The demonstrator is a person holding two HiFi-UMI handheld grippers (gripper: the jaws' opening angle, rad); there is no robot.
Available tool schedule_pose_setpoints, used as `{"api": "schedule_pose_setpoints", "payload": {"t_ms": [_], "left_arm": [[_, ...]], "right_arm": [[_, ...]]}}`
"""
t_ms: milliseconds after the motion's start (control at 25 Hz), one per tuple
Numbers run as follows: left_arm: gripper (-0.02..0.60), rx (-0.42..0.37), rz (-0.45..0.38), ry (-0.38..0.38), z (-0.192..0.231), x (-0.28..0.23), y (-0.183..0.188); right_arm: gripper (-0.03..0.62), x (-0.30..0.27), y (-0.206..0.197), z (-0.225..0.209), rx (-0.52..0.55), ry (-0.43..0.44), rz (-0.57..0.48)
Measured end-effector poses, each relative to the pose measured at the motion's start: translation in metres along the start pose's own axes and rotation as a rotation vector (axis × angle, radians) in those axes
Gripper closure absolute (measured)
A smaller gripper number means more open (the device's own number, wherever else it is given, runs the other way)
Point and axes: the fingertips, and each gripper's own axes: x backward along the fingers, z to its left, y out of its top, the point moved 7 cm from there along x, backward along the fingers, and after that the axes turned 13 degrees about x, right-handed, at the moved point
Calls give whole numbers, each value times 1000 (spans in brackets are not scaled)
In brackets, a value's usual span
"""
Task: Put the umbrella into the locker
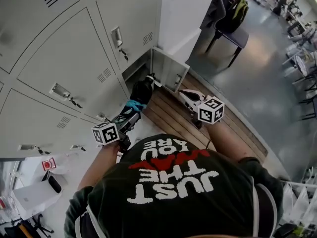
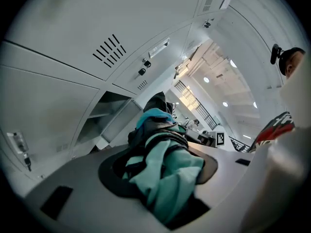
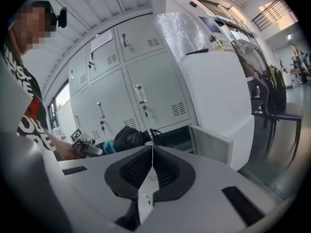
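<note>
The folded umbrella [image 1: 141,92] is a black bundle with teal fabric. My left gripper [image 1: 130,115] is shut on it, and in the left gripper view teal and black cloth [image 2: 163,169] fills the space between the jaws. The umbrella's tip points at the open bottom locker [image 1: 134,72], just in front of its dark opening [image 2: 104,114]. The locker door [image 1: 169,71] swings out to the right. My right gripper [image 1: 185,95] hovers to the right of the umbrella, near that door. Its pads [image 3: 165,168] meet with nothing between them [image 3: 152,150]. From there the umbrella [image 3: 127,137] shows at the left.
Closed grey lockers [image 1: 64,58] fill the wall above and to the left of the open one. Wooden floorboards [image 1: 171,118] lie under my grippers. A chair [image 1: 229,31] with a jacket and a backpack stands at the back right. More chairs [image 1: 302,58] line the right edge.
</note>
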Motion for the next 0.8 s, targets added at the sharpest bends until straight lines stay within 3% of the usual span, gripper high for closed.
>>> {"api": "schedule_pose_setpoints", "payload": {"t_ms": [240, 480, 800], "left_arm": [[357, -7, 109, -28, 36, 2, 21], [357, 85, 154, -41, 78, 6, 22], [357, 213, 200, -22, 110, -16, -7]], "right_arm": [[559, -36, 5, 8, -34, -64, 44], [559, -69, 6, 19, -25, -72, 114], [559, -91, -15, 7, -47, -36, 149]]}}
